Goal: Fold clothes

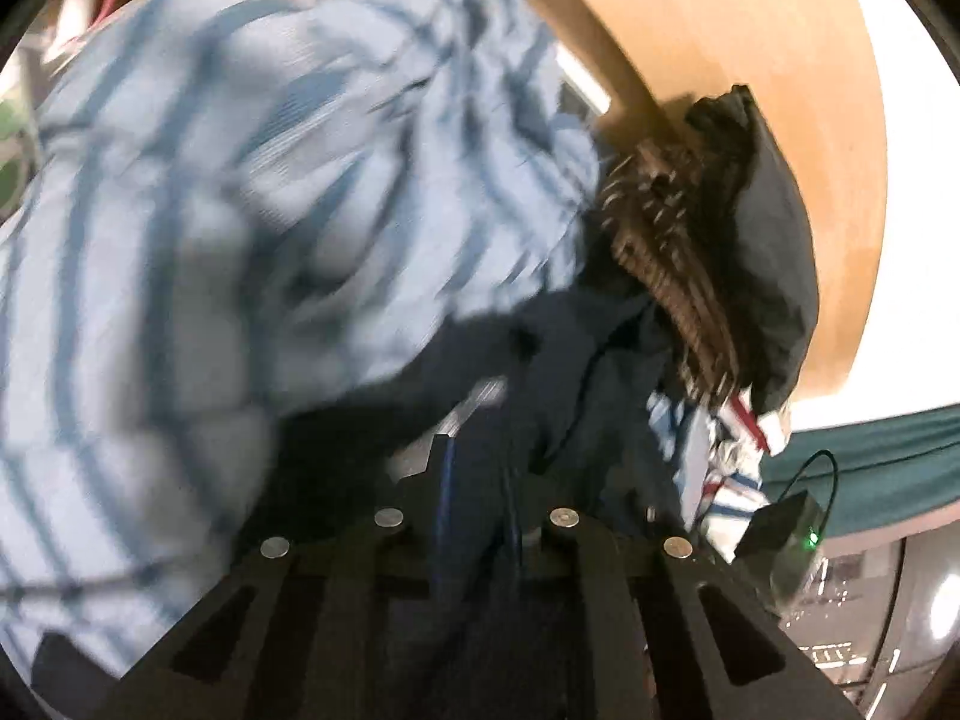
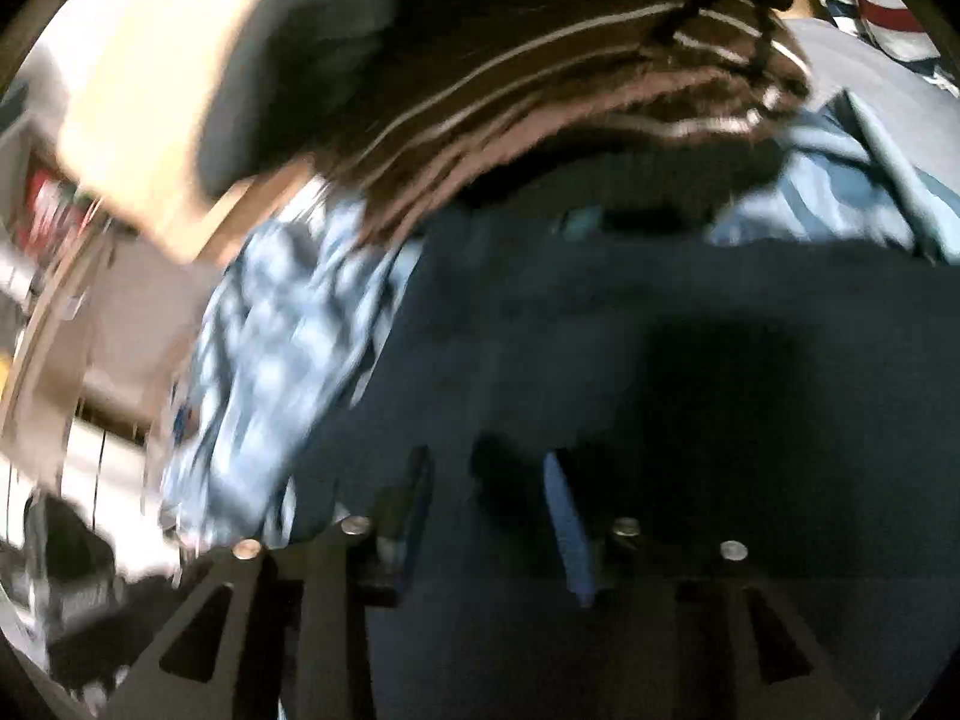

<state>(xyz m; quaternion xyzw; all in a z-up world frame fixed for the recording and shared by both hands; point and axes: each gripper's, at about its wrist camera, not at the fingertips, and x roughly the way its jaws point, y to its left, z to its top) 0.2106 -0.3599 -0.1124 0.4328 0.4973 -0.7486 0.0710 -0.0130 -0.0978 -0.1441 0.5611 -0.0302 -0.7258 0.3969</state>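
A dark navy garment [image 1: 570,372] runs up between the fingers of my left gripper [image 1: 480,480], which is shut on a fold of it. A big light-blue striped garment [image 1: 270,180] is bunched to the left of it, blurred. In the right wrist view the same navy garment [image 2: 660,312] fills the lower half of the frame under my right gripper [image 2: 492,498]. Its blue-padded fingers [image 2: 564,516] stand apart, and the blur hides any grip. Light-blue cloth [image 2: 282,348] hangs at the left of that view.
A brown striped garment [image 1: 666,240] and a black cloth [image 1: 774,228] lie piled on the round wooden table [image 1: 750,30]. A white, red and blue striped cloth [image 1: 720,450] sits by a small black box with a green light [image 1: 786,531]. Teal fabric [image 1: 888,462] shows at the right.
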